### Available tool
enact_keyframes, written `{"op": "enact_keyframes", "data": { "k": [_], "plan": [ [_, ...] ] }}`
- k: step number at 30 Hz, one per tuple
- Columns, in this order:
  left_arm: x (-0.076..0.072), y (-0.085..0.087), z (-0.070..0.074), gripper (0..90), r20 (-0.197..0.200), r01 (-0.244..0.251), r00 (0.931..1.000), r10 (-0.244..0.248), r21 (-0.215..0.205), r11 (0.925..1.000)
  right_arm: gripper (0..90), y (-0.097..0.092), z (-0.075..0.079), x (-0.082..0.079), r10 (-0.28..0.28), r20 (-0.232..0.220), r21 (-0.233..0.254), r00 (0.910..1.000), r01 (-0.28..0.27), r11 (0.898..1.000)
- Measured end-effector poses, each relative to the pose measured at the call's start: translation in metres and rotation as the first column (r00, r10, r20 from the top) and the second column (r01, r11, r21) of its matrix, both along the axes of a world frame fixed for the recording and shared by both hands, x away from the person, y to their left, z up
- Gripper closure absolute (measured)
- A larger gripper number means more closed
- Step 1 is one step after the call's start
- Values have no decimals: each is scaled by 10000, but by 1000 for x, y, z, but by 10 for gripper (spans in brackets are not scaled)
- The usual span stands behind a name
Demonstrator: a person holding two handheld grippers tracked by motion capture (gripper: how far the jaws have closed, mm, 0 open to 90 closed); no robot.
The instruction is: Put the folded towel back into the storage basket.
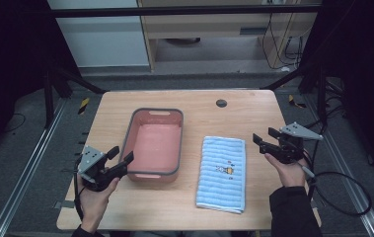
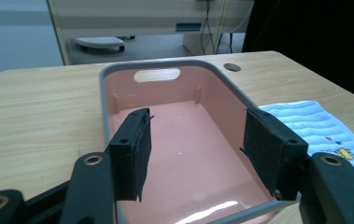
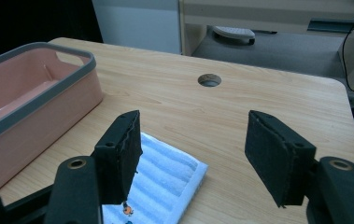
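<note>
A pink tub with a grey rim stands empty near the middle of the wooden table. Right of it lies a folded light-blue striped towel with a small printed figure. My left gripper is open just off the tub's near left corner, and the left gripper view looks into the tub between the spread jaws. My right gripper is open, held above the table to the right of the towel. Its own view has the towel's corner below the jaws, with nothing between them.
A round cable hole sits in the table's far side, right of centre. Black cables trail off the right edge near my right forearm. Metal frame rails run along both sides of the table. Bare wood lies beyond the towel.
</note>
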State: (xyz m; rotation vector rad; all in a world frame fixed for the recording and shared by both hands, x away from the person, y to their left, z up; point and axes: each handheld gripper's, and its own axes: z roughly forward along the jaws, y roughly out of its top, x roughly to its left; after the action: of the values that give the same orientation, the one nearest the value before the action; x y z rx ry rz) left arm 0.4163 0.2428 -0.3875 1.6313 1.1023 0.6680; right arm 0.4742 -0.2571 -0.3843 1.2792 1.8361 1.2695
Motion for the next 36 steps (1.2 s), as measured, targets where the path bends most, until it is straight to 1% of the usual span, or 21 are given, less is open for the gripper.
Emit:
{"op": "enact_keyframes", "data": {
  "k": [4, 6, 9, 10, 13, 17, 18, 19, 20, 21, 24, 25, 27, 31, 32, 36],
  "plan": [
    [0, -14, 0, 411, 46, 240, 9997, -241, 110, 9997, 362, 2, -3, 7, -49, -37, 45, 10000, 49, 10000],
    [1, -17, 0, 411, 56, 283, 9996, -283, 125, 9995, 363, 3, -4, 8, -40, -36, 7, 10000, 40, 10000],
    [2, -31, 0, 411, 56, 556, 9984, -556, 143, 9984, 362, 6, -7, 13, 25, -122, -39, 9999, -25, 10000],
    [2, -31, 0, 410, 56, 556, 9984, -556, 143, 9984, 362, 6, -7, 13, 25, -122, -39, 9999, -25, 10000],
    [2, -38, -1, 410, 45, 695, 9976, -697, 270, 9972, 367, 7, -9, 15, 30, -108, -117, 9999, -31, 9999],
    [2, -49, -2, 416, 22, 928, 9957, -929, 291, 9953, 372, 8, -10, 17, 95, -101, -250, 9999, -98, 9996],
    [2, -49, -2, 417, 22, 928, 9957, -929, 291, 9953, 372, 8, -10, 17, 95, -101, -250, 9999, -98, 9996],
    [2, -54, -2, 418, 17, 1029, 9947, -1030, 309, 9942, 377, 9, -11, 18, 125, -123, -330, 9998, -129, 9994],
    [2, -54, -2, 420, 17, 1029, 9947, -1030, 309, 9942, 378, 9, -12, 18, 143, -118, -393, 9998, -148, 9991],
    [2, -58, -3, 420, -3, 1129, 9936, -1130, 377, 9929, 380, 10, -13, 19, 155, -156, -456, 9998, -162, 9988],
    [2, -63, -4, 421, -49, 1219, 9925, -1218, 403, 9917, 383, 10, -14, 21, 151, -188, -479, 9997, -159, 9987],
    [2, -66, -5, 422, -91, 1281, 9918, -1278, 467, 9907, 391, 11, -16, 22, 147, -215, -576, 9997, -159, 9982],
    [1, -68, -6, 424, -102, 1318, 9913, -1315, 476, 9901, 393, 12, -16, 22, 138, -222, -584, 9997, -151, 9982],
    [0, -79, -8, 432, -147, 1564, 9877, -1559, 462, 9866, 399, 15, -19, 24, 213, -254, -622, 9994, -229, 9978],
    [0, -79, -8, 435, -147, 1564, 9877, -1559, 462, 9866, 399, 15, -19, 24, 213, -254, -622, 9994, -229, 9978],
    [0, -92, -11, 438, -276, 1838, 9828, -1826, 493, 9817, 405, 17, -24, 26, 250, -291, -565, 9993, -266, 9981]
  ]
}}
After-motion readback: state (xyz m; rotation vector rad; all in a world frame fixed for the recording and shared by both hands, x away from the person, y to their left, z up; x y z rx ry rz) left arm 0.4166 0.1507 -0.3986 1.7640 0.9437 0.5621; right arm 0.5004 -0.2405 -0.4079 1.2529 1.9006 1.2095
